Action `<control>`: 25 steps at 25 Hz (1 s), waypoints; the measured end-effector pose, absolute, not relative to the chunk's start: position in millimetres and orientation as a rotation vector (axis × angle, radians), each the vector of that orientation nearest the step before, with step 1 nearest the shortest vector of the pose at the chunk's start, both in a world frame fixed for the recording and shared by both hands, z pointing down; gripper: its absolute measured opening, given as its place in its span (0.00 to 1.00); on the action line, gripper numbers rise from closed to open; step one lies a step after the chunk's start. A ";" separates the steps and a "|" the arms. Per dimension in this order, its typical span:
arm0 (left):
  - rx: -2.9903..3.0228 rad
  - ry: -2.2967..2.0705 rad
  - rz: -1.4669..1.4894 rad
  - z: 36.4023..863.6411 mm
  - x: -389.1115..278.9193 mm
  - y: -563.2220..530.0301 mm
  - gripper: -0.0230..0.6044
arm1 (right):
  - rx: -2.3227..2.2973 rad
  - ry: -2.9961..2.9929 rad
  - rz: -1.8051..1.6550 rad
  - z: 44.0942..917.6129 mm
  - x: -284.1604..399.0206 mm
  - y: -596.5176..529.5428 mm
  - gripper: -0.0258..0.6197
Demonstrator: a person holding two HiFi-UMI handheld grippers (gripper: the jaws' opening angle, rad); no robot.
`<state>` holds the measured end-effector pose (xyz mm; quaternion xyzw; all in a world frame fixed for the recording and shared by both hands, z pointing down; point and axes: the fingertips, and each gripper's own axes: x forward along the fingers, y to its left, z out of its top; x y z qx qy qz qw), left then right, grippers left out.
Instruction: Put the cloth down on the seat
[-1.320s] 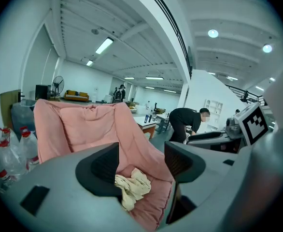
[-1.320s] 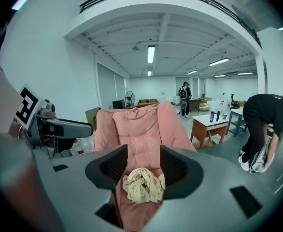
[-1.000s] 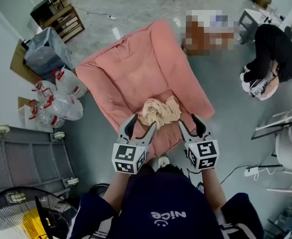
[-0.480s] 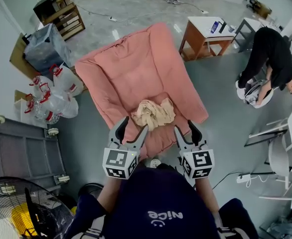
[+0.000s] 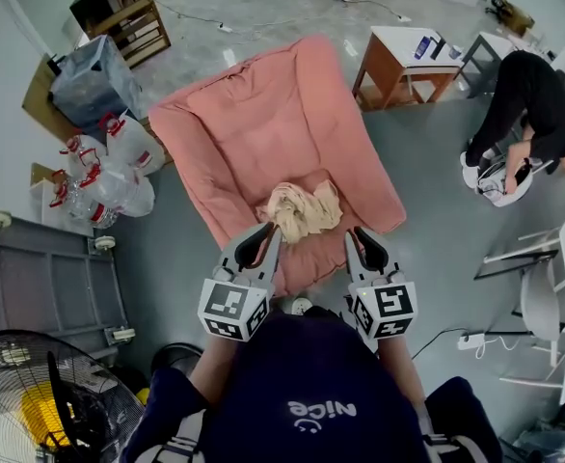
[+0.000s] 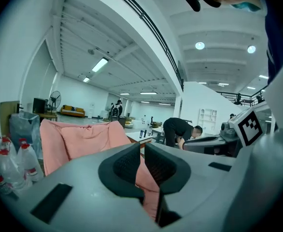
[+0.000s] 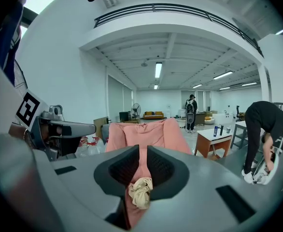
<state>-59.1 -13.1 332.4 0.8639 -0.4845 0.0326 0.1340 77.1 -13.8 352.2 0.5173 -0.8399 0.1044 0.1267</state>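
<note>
The person's dark navy top carries the white word "nice" with a small curved mark beside it, seen upside down in the head view. The left grey cube, on the left gripper, and the right grey cube, on the right gripper, bear black-and-white square code markers without letters. Labels on the clear red-capped bottles are too small to read.

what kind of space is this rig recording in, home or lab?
Probably a large open lab or workshop hall, not a home: bare polished floor, high ceiling with strip lights and a mezzanine railing, and a pink seat standing alone mid-floor.
</note>
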 end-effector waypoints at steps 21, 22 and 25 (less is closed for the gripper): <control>2.464 -1.434 0.106 340.6 -73.8 2.3 0.07 | 1.469 -2.437 0.240 352.9 64.0 -0.9 0.12; 2.467 -1.438 0.113 340.5 -74.9 2.6 0.07 | 1.468 -2.436 0.238 353.0 63.3 -1.0 0.12; 2.478 -1.442 0.130 340.7 -76.2 3.7 0.07 | 1.467 -2.432 0.235 354.3 62.2 -0.5 0.12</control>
